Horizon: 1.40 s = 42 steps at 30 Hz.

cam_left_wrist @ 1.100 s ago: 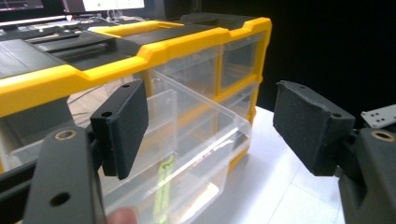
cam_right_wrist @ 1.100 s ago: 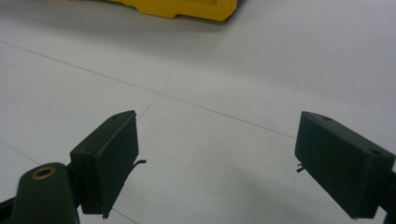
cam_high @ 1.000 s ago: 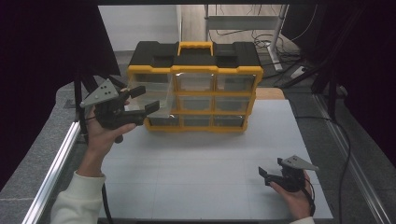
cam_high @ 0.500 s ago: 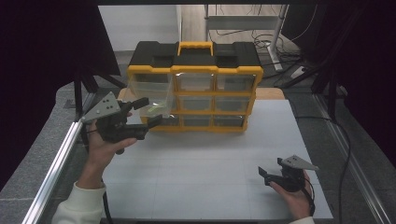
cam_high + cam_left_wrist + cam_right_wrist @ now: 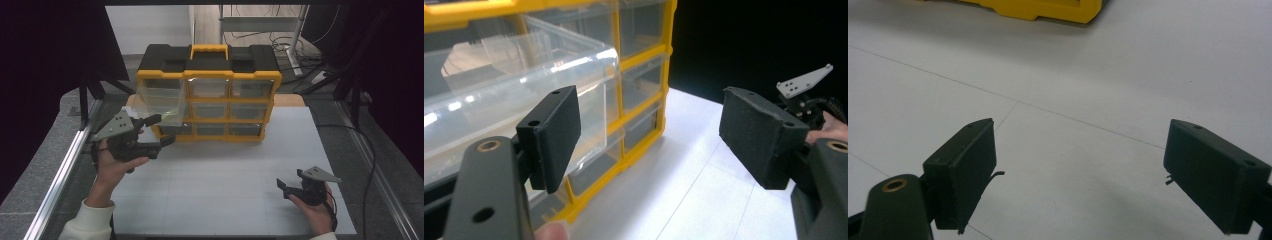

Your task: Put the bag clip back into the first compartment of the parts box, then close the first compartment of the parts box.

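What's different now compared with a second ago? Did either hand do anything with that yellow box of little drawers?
The left tongs sank and drew toward the person, away from the pulled-out clear drawer; their jaws stand open with nothing between them. The drawer remains sticking out of the yellow organizer. The right tongs stayed put on the white table, open and holding nothing.

A yellow-framed organiser cabinet (image 5: 207,102) with a black top and clear drawers, one clear drawer (image 5: 159,100) pulled out, stands on a white table (image 5: 225,200), black grippers near it
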Tool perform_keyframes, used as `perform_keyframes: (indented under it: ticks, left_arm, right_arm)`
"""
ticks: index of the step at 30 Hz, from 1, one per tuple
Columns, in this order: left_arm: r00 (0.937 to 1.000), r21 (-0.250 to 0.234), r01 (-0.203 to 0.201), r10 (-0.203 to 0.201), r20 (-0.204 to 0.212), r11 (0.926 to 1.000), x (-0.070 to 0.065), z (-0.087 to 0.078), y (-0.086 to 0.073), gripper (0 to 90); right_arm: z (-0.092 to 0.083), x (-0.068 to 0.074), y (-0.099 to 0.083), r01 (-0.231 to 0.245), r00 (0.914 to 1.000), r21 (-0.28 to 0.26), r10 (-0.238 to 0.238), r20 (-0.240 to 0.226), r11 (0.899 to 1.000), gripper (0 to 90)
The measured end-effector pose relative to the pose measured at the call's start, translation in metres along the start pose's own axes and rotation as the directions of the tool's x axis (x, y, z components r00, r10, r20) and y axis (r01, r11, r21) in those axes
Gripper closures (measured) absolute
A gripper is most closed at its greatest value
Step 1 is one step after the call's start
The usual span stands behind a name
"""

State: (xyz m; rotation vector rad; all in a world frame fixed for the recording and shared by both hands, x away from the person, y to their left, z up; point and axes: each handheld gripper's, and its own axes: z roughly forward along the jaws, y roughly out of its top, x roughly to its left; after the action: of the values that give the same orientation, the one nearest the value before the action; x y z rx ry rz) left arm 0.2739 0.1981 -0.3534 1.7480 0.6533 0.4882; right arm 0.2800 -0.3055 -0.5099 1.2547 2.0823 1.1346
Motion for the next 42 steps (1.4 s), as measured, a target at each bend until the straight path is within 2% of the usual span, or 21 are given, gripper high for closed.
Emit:
perform_keyframes:
  ticks: [15, 24, 27, 31, 38, 42]
  left_arm:
    - [0.9999, 0.041, 0.009, -0.009, -0.006, 0.9991, 0.000, 0.008, -0.013, 24.3]
    - [0.9996, 0.055, 0.004, -0.003, -0.029, 0.9985, 0.001, 0.010, -0.017, 24.8]
    - [0.9988, 0.067, -0.001, 0.004, -0.049, 0.9978, 0.002, 0.011, -0.018, 27.0]
    - [0.9965, 0.077, -0.003, 0.009, -0.083, 0.9971, 0.003, 0.011, -0.018, 41.5]
    - [0.9989, 0.102, 0.018, -0.014, -0.045, 0.9946, 0.007, 0.013, -0.019, 66.6]
    - [0.9977, 0.105, 0.037, -0.030, -0.061, 0.9938, 0.009, 0.013, -0.019, 84.1]
  right_arm:
    - [0.000, 0.000, 0.000, 0.001, 1.0000, 0.000, -0.001, 0.000, 1.000, 13.8]
    - [0.000, 0.000, 0.000, 0.002, 1.0000, 0.000, -0.002, -0.002, 1.000, 13.8]
    - [0.000, 0.000, 0.000, 0.001, 1.0000, -0.001, -0.001, -0.001, 1.000, 13.8]
    - [-0.001, 0.000, 0.000, 0.005, 1.0000, -0.002, -0.005, 0.000, 1.000, 13.8]
    - [0.000, 0.000, 0.000, 0.003, 1.0000, 0.000, -0.003, -0.001, 1.000, 13.8]
    - [-0.001, 0.000, 0.000, 0.003, 1.0000, -0.002, -0.003, -0.001, 1.000, 13.8]
